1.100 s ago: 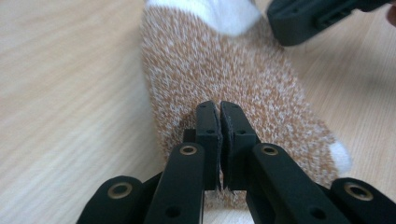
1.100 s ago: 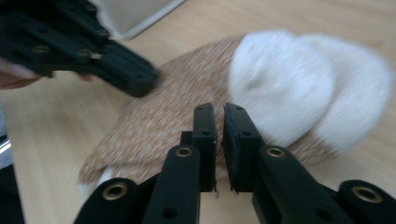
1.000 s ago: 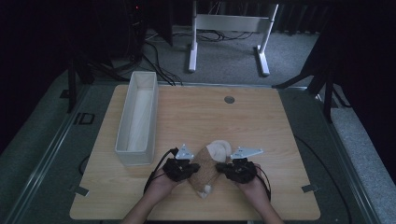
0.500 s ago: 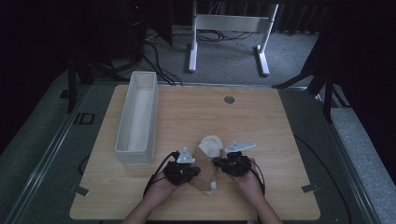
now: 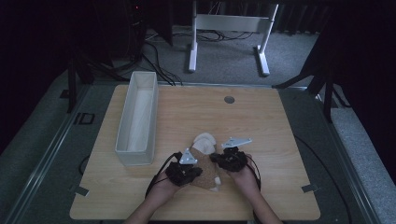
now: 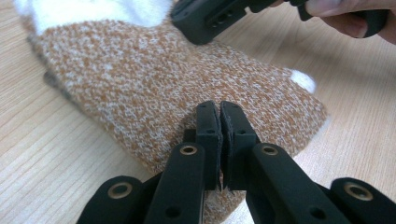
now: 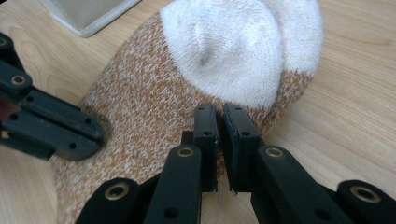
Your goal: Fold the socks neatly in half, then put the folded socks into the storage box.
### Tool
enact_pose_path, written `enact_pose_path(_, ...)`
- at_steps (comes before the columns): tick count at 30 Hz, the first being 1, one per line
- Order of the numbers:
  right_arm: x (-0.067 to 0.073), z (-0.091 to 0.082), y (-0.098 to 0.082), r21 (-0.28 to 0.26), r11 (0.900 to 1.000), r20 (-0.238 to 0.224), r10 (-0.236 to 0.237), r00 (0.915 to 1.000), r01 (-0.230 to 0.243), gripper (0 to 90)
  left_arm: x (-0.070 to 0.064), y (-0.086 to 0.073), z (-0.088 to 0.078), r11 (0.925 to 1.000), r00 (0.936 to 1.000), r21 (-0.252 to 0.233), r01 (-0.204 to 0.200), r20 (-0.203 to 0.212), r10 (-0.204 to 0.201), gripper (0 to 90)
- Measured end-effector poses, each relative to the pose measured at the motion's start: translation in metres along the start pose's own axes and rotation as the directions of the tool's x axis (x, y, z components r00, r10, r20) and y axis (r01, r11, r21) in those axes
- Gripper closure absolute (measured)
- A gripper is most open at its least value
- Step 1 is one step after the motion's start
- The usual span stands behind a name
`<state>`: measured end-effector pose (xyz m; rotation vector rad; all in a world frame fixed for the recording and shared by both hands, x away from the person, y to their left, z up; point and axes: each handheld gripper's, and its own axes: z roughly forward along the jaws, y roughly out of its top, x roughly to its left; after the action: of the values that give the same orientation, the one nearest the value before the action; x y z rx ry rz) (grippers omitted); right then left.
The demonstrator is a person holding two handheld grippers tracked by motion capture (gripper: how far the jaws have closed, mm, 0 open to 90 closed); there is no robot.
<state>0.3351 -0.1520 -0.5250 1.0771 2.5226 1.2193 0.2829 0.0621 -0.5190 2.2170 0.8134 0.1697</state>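
Note:
A brown-flecked sock [image 5: 206,164] with white toe and heel lies folded on the wooden table [image 5: 243,126], near its front edge. My left gripper [image 5: 200,171] comes from the left, its jaws shut on the sock's brown edge [image 6: 154,88]. From the right, my right gripper [image 5: 215,159] is shut on the brown knit just below the white part [image 7: 233,42]. In the left gripper view my left gripper [image 6: 219,116] pinches the fabric, with the right gripper [image 6: 210,18] across the sock. In the right gripper view my right gripper [image 7: 219,119] pinches it, the left gripper [image 7: 51,133] beside it.
A long white open bin [image 5: 135,156] stands on the table's left side, its corner [image 7: 88,11] close to the sock. A small round grommet [image 5: 229,99] sits near the far edge. A white metal stand [image 5: 229,23] and cables are on the floor beyond.
The right gripper has shifted a little to the left, closer to the left one, bunching the sock between them. The left gripper has hardly moved.

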Motion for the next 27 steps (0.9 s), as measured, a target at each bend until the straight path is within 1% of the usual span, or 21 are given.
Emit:
enact_pose_path(6,0.002,0.004,0.003,-0.008,1.000,0.008,0.004,1.0000,-0.003,83.0,-0.002,0.001,0.002,1.0000,1.0000,0.000,-0.001,0.005,0.001,87.4)
enact_pose_path(10,0.002,0.007,0.004,-0.016,1.000,0.002,0.008,1.0000,-0.008,81.7,-0.003,0.001,0.002,1.0000,1.0000,-0.001,-0.003,0.008,0.003,87.3)
enact_pose_path(12,0.003,0.007,0.005,-0.018,1.000,-0.002,0.016,0.9999,-0.016,79.2,-0.002,0.002,0.000,1.0000,0.9999,-0.003,0.002,0.011,-0.002,86.5)
enact_pose_path(14,0.003,0.004,0.006,-0.023,1.000,-0.004,0.010,0.9999,-0.010,75.8,-0.001,0.003,-0.004,0.9999,0.9999,-0.009,0.007,0.010,-0.007,83.8)
enact_pose_path(15,0.002,0.001,0.006,-0.030,0.999,-0.004,0.011,0.9999,-0.012,75.8,-0.001,0.003,-0.007,0.9998,0.9999,-0.014,0.010,0.006,-0.010,82.8)
enact_pose_path(19,0.001,-0.011,0.004,-0.043,0.999,0.003,0.008,1.0000,-0.008,74.9,0.006,0.002,-0.017,0.9981,0.9985,-0.034,0.051,-0.018,-0.051,78.6)
enact_pose_path(20,0.001,-0.014,0.003,-0.043,0.999,0.007,0.007,1.0000,-0.006,74.2,0.007,0.001,-0.019,0.9974,0.9977,-0.038,0.062,-0.027,-0.063,75.7)
enact_pose_path(22,0.000,-0.018,-0.001,-0.040,0.999,0.007,0.008,0.9999,-0.008,72.8,0.008,0.000,-0.022,0.9966,0.9956,-0.038,0.073,-0.056,-0.075,65.2)
enact_pose_path(23,0.001,-0.019,-0.003,-0.037,0.999,0.013,0.004,0.9999,-0.003,72.1,0.009,0.000,-0.022,0.9965,0.9950,-0.038,0.074,-0.063,-0.077,60.4)
enact_pose_path(24,0.001,-0.020,-0.005,-0.034,0.999,0.015,0.000,0.9999,0.000,72.8,0.009,-0.001,-0.023,0.9960,0.9938,-0.040,0.080,-0.074,-0.083,58.7)
enact_pose_path(25,0.001,-0.021,-0.008,-0.027,1.000,0.019,-0.005,0.9998,0.006,75.0,0.011,-0.002,-0.024,0.9940,0.9915,-0.044,0.100,-0.079,-0.104,56.4)
enact_pose_path(26,0.001,-0.021,-0.011,-0.019,1.000,0.020,-0.011,0.9997,0.011,79.2,0.012,-0.003,-0.024,0.9927,0.9904,-0.043,0.113,-0.076,-0.116,55.5)
enact_pose_path(27,0.001,-0.021,-0.013,-0.010,1.000,0.014,-0.008,0.9999,0.008,80.5,0.013,-0.004,-0.024,0.9903,0.9882,-0.045,0.132,-0.073,-0.135,55.5)
